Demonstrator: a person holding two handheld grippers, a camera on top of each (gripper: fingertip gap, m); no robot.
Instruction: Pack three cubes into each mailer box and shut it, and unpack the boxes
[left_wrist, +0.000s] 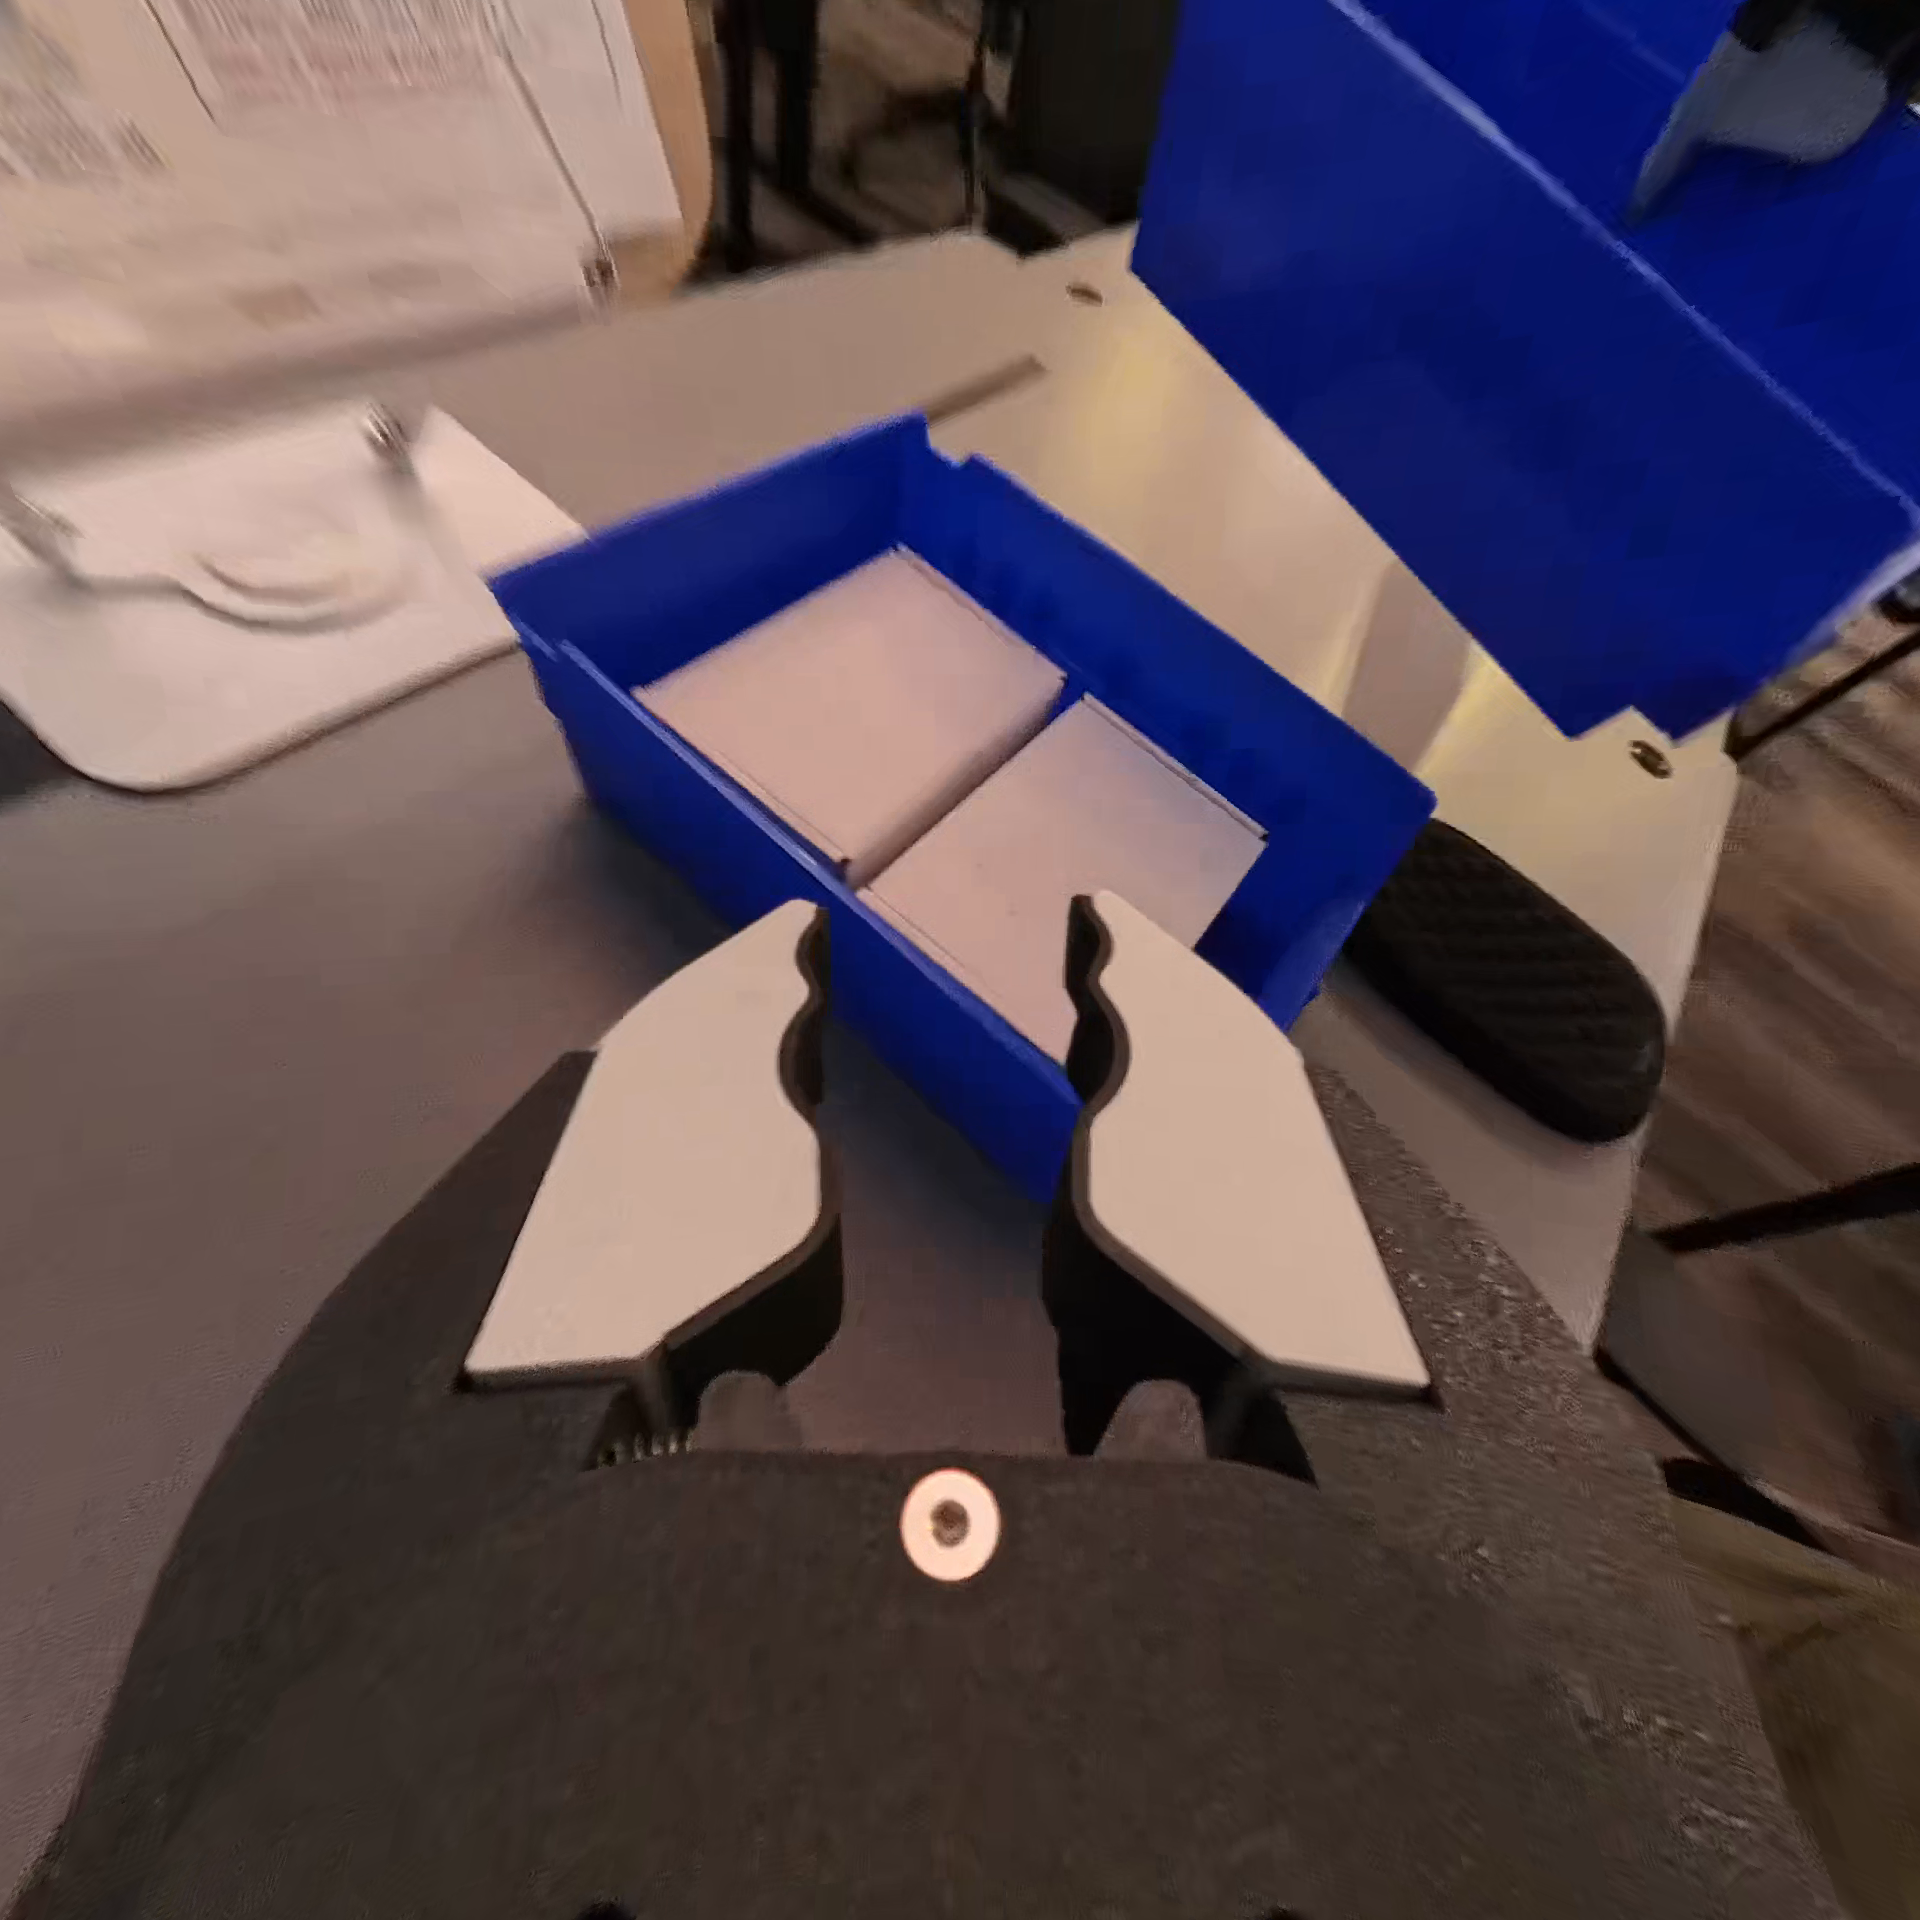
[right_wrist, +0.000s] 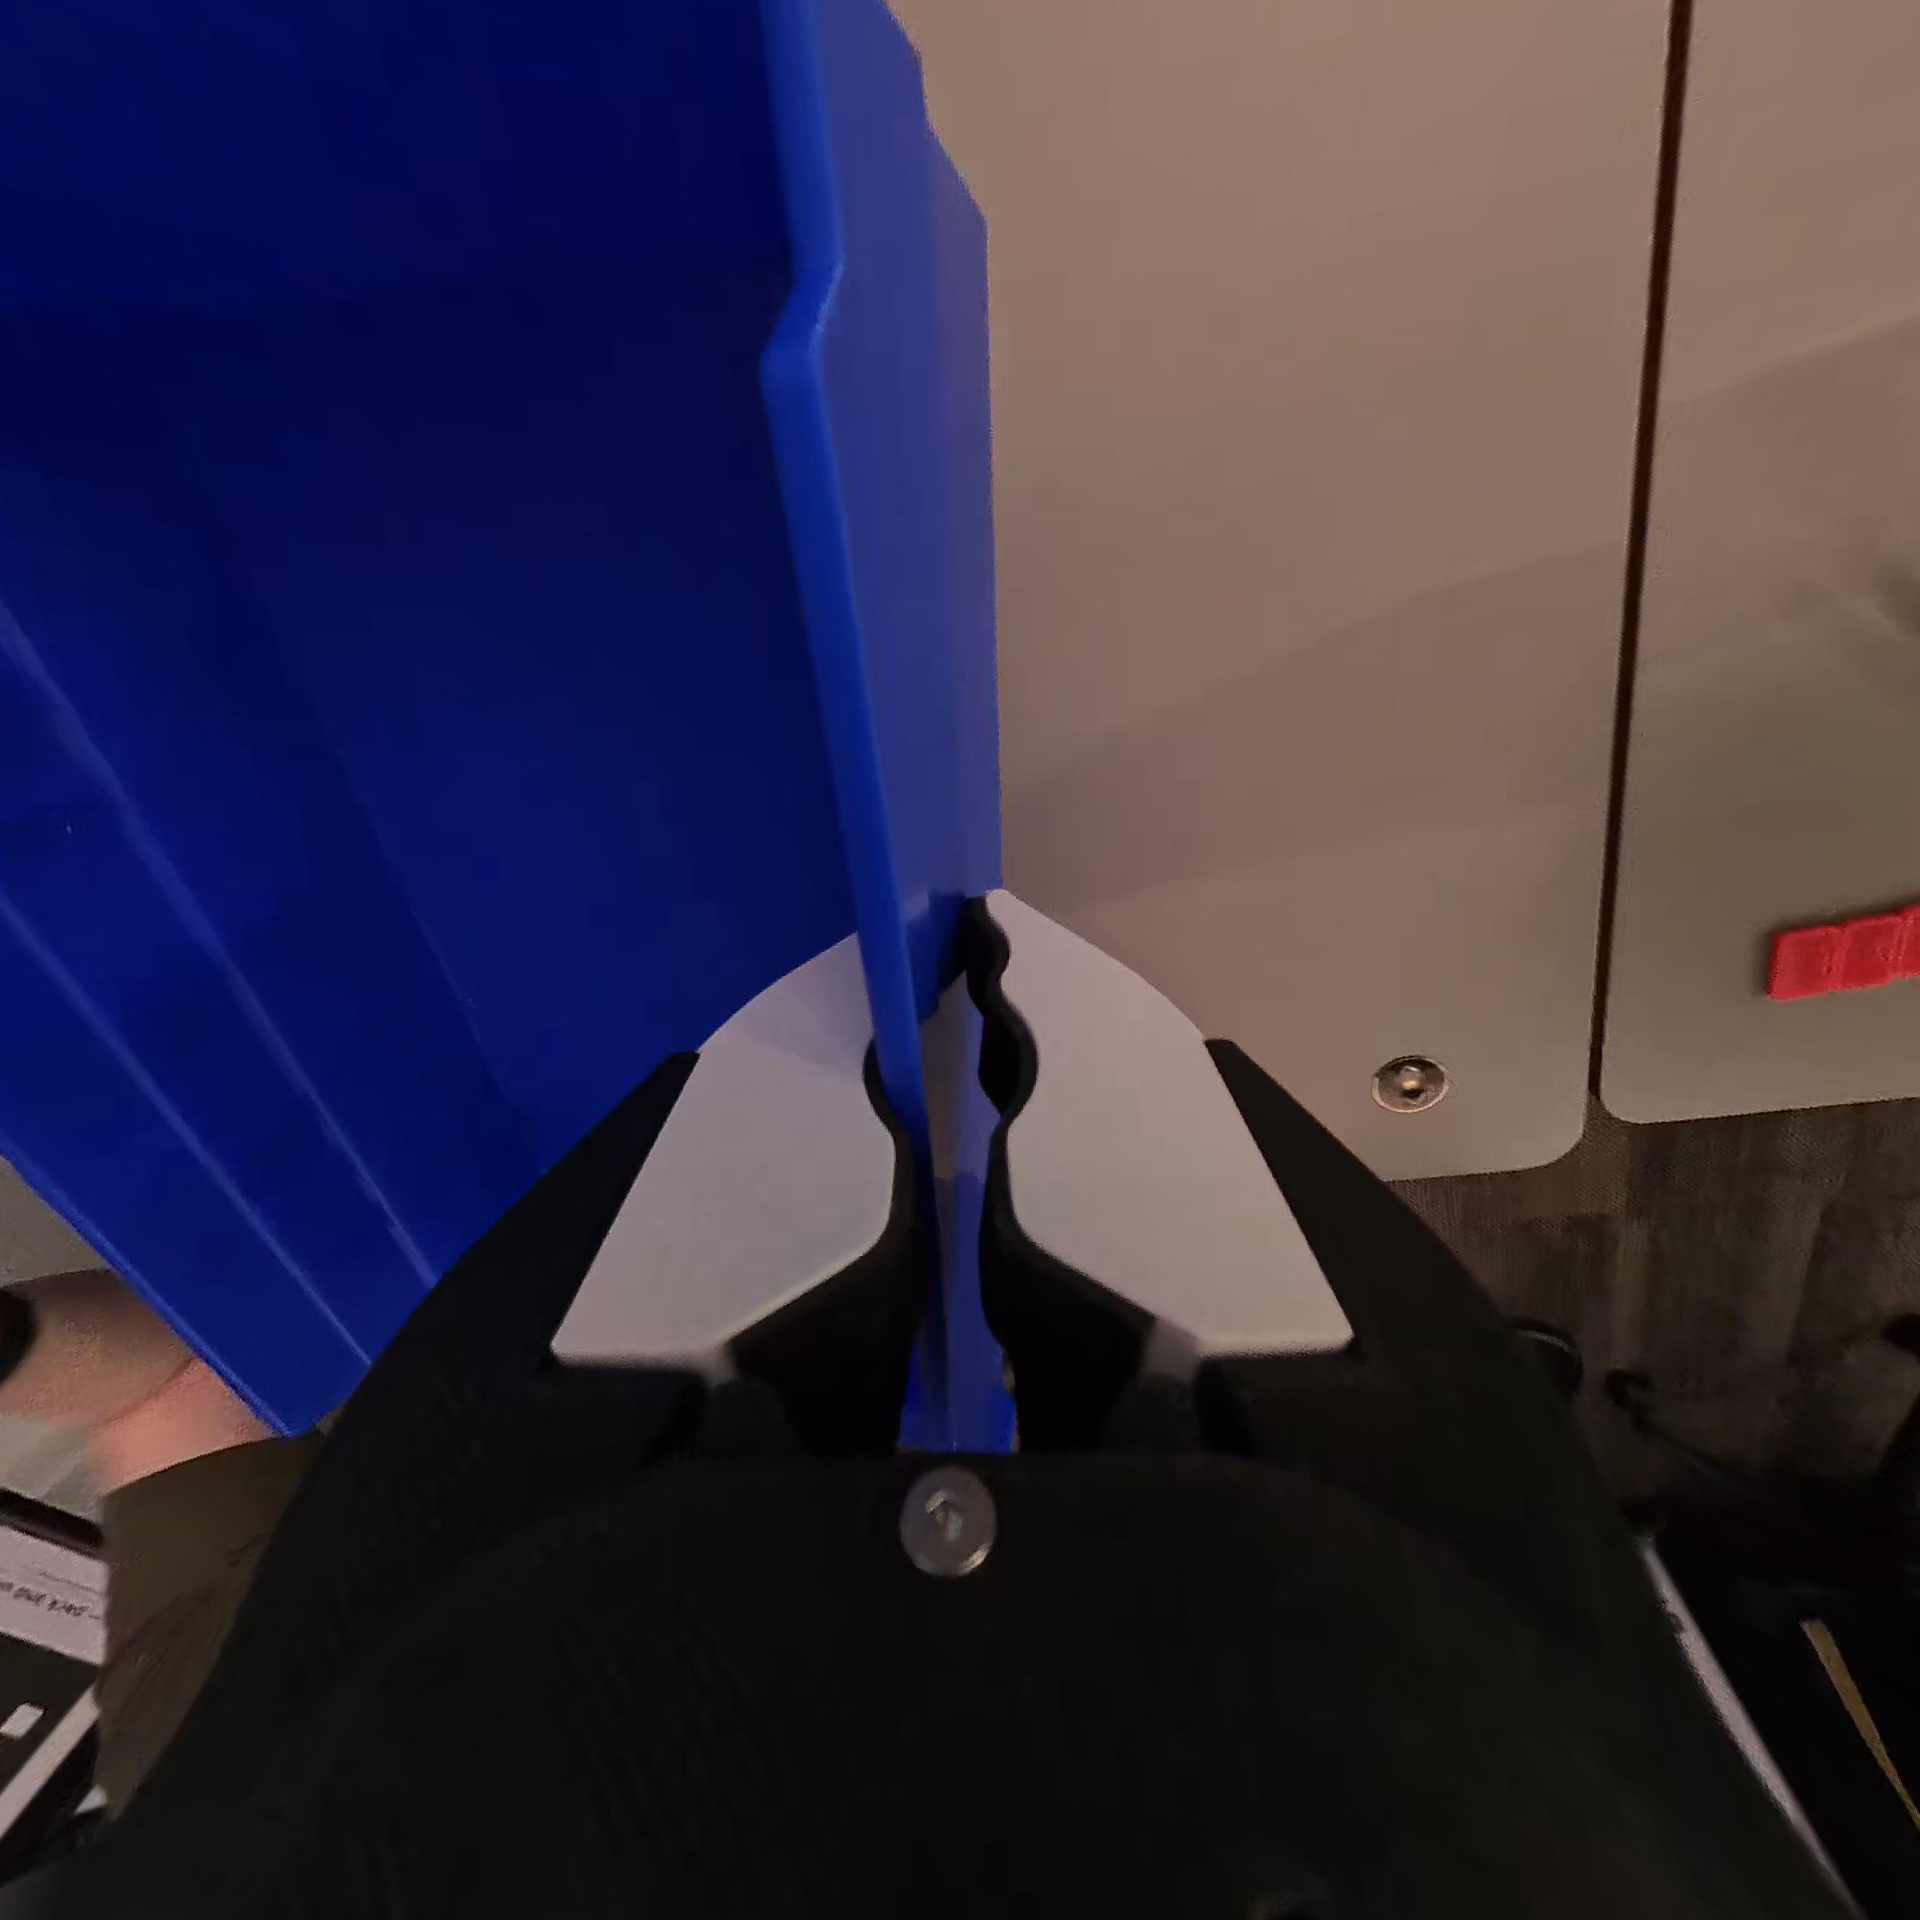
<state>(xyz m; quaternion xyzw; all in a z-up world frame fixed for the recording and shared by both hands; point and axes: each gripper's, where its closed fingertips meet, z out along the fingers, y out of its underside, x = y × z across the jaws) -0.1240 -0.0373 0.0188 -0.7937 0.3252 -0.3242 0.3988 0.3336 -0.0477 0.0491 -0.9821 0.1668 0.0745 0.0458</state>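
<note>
A blue mailer box (left_wrist: 727, 790) lies open on the dark mat, its floor showing two pale grey flaps (left_wrist: 852, 748); I see no cubes in it. My left gripper (left_wrist: 945, 925) is open and empty, hovering over the box's near wall. A second blue box (left_wrist: 1455, 364) hangs in the air at the upper right. My right gripper (right_wrist: 940, 935) is shut on a thin wall of that box (right_wrist: 416, 623), which fills the left of the right wrist view. The right gripper also shows in the left wrist view (left_wrist: 1766, 114) at the top right corner.
A black textured pad (left_wrist: 1507, 997) lies just right of the open box on the pale table (left_wrist: 1195, 416). A white stand base (left_wrist: 260, 623) sits at left. A red piece (right_wrist: 1839, 951) lies on the table at far right. A hand (right_wrist: 135, 1392) shows at lower left. One gripper's finger ends stand about 45 centimetres off the other's.
</note>
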